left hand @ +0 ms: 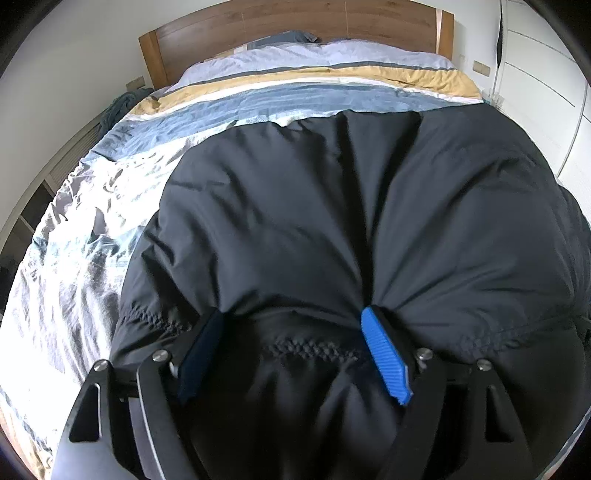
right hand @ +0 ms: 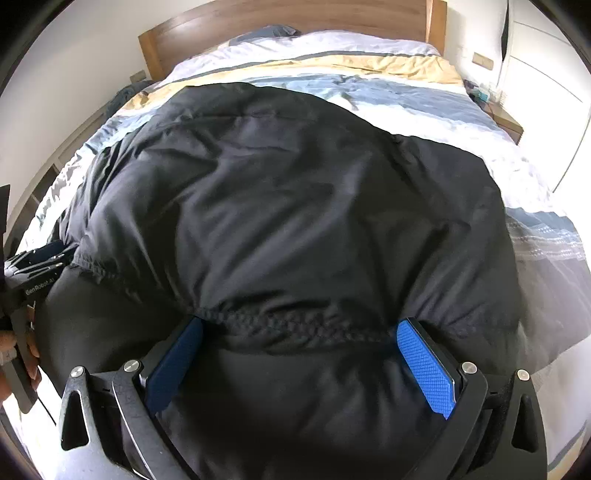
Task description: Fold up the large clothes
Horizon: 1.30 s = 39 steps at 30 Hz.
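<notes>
A large black padded jacket (left hand: 332, 221) lies spread on the bed and fills most of both views (right hand: 295, 206). My left gripper (left hand: 293, 321) is open, its blue pads (left hand: 384, 354) straddling the elastic hem of the jacket, with bulging fabric between them. My right gripper (right hand: 299, 328) is also open, with its blue pads (right hand: 424, 365) either side of the same gathered hem further along. The left gripper also shows in the right wrist view (right hand: 44, 254) at the far left edge, at the hem.
The bed has a striped blue, white and yellow duvet (left hand: 258, 96) and a wooden headboard (left hand: 295, 22). White wardrobe doors (left hand: 546, 92) stand on the right. A wooden bedside table (right hand: 506, 122) is at the right of the bed.
</notes>
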### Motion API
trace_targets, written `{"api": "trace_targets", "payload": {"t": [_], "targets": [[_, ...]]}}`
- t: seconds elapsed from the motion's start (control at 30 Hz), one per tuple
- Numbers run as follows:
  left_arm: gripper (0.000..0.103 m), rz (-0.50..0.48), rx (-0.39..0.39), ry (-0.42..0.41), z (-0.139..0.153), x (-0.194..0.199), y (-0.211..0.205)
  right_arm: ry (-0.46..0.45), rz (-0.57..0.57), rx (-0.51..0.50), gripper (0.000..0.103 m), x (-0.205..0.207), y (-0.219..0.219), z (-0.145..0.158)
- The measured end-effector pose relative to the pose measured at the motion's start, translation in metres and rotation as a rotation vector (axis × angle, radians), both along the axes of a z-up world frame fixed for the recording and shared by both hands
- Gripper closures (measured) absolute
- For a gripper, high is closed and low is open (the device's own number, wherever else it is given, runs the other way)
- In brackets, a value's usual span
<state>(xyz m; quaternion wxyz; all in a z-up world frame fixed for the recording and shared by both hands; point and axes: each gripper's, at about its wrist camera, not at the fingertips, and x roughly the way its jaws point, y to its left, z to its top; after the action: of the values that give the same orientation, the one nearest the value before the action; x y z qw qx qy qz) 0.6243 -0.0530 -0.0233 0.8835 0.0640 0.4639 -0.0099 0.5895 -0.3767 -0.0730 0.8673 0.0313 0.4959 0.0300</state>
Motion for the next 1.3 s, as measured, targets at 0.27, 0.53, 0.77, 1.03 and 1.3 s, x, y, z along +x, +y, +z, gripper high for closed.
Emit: {"api": "trace_targets", "payload": {"t": [0.27,0.53,0.77,1.03,1.3], "targets": [[0.025,-0.009,0.023,0.015,0.0,0.0,-0.003,0.022,-0.028,-0.025,0.001,-0.009,-0.022,-0.003],[0.025,-0.044,-0.029,0.066,0.009,0.002,0.011,0.035,-0.064,-0.064,0.001,-0.021,-0.041,0.004],[0.025,-0.044,-0.097,0.036,0.043,-0.016,0.062,-0.029,-0.172,-0.032,0.001,-0.051,-0.091,0.03],[0.025,0.077,-0.29,0.086,0.056,-0.022,0.153,-0.015,-0.31,0.14,0.001,-0.069,-0.153,0.029],[0.025,0.124,-0.568,0.239,0.006,-0.015,0.211,0.061,-0.362,0.521,0.001,-0.063,-0.181,-0.013]]}}
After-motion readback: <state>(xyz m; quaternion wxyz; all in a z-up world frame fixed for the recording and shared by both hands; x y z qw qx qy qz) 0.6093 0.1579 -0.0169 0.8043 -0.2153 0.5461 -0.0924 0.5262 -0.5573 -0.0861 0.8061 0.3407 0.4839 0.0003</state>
